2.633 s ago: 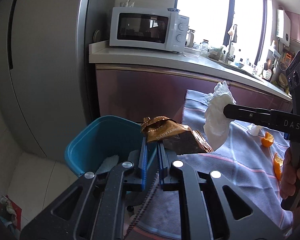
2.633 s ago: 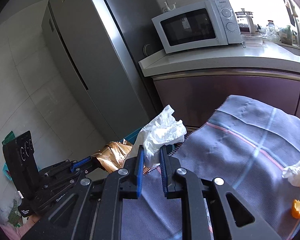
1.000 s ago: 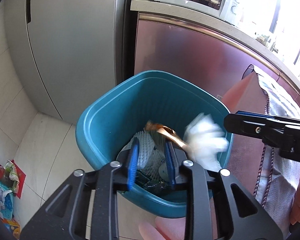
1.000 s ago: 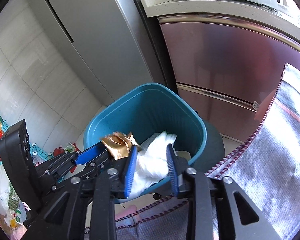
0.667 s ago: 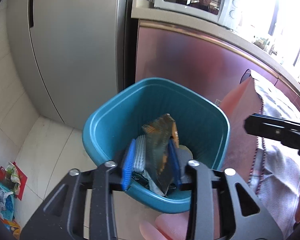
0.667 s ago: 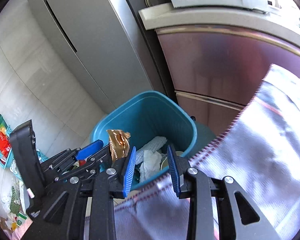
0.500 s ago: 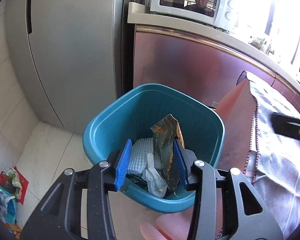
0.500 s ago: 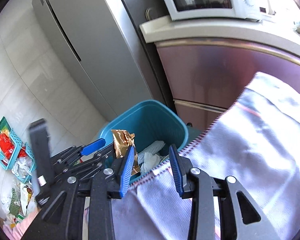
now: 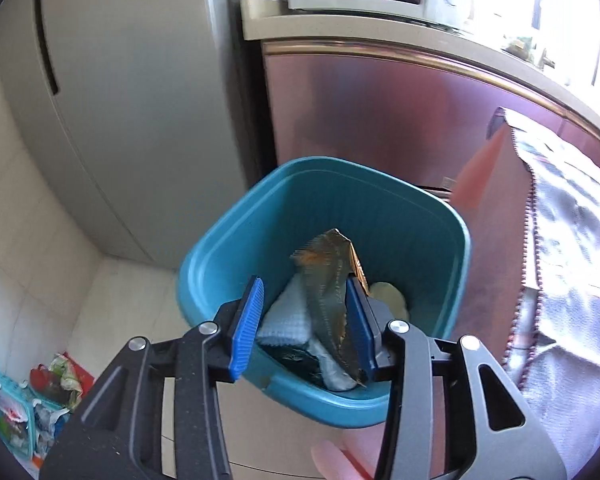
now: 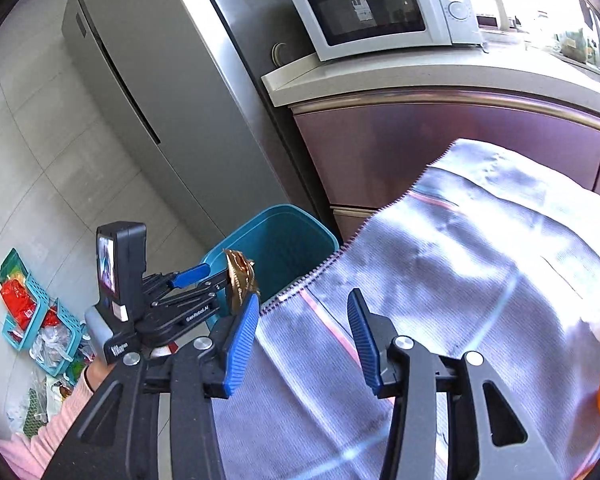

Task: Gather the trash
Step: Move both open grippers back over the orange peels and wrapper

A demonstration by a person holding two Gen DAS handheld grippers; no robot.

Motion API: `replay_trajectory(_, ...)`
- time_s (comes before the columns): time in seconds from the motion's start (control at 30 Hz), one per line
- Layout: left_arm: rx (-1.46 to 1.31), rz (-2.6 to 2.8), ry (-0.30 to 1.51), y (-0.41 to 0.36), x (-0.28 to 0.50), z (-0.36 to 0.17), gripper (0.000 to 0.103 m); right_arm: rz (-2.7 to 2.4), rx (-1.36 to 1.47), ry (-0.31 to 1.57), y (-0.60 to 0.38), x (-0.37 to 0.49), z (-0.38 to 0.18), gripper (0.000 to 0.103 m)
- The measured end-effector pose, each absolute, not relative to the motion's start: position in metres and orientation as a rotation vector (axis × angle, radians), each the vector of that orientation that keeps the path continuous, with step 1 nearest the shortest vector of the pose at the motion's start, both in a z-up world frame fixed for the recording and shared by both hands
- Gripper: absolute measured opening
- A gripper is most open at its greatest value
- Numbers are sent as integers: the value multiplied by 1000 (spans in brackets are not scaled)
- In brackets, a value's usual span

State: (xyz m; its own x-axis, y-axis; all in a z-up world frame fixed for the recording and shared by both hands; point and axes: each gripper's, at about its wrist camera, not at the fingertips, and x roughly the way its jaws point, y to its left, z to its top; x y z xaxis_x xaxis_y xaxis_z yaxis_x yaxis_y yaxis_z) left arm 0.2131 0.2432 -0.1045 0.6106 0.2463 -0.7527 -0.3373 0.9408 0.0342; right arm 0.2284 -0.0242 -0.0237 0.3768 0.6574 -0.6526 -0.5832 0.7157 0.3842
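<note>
Gold crinkled foil wrapper (image 9: 332, 280) clings to my left gripper (image 9: 304, 324), jaws now wide, over the teal plastic bin (image 9: 228, 240); tissue dropped, my right gripper (image 10: 302, 332) swings back, wide and empty, over the table.

Smooth, glossy teal plastic bin (image 9: 228, 256); crinkled metallic-foil wrapper (image 9: 332, 272). Brushed-metal refrigerator (image 9: 140, 100), far left. Woven grey cloth (image 10: 460, 280), right; ribbed blue pads (image 9: 247, 328).
</note>
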Motion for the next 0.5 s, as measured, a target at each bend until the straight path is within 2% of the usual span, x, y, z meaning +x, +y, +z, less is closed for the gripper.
replay_trajectory(0.1, -142, 323, 855, 249, 211, -101, 46, 794, 92, 884, -30, 225, -27, 44)
replay_trajectory(0.23, 3, 456, 820, 237, 207, -93, 45, 799, 90, 896, -31, 226, -32, 44)
replay_trajectory(0.37, 226, 572, 773, 217, 205, -85, 51, 807, 93, 902, -32, 223, -36, 44)
replay_trajectory(0.4, 215, 536, 766, 215, 204, -82, 54, 809, 94, 903, -32, 221, -37, 44)
replay_trajectory(0.5, 229, 519, 759, 211, 202, -79, 55, 813, 90, 906, -31, 218, -38, 45)
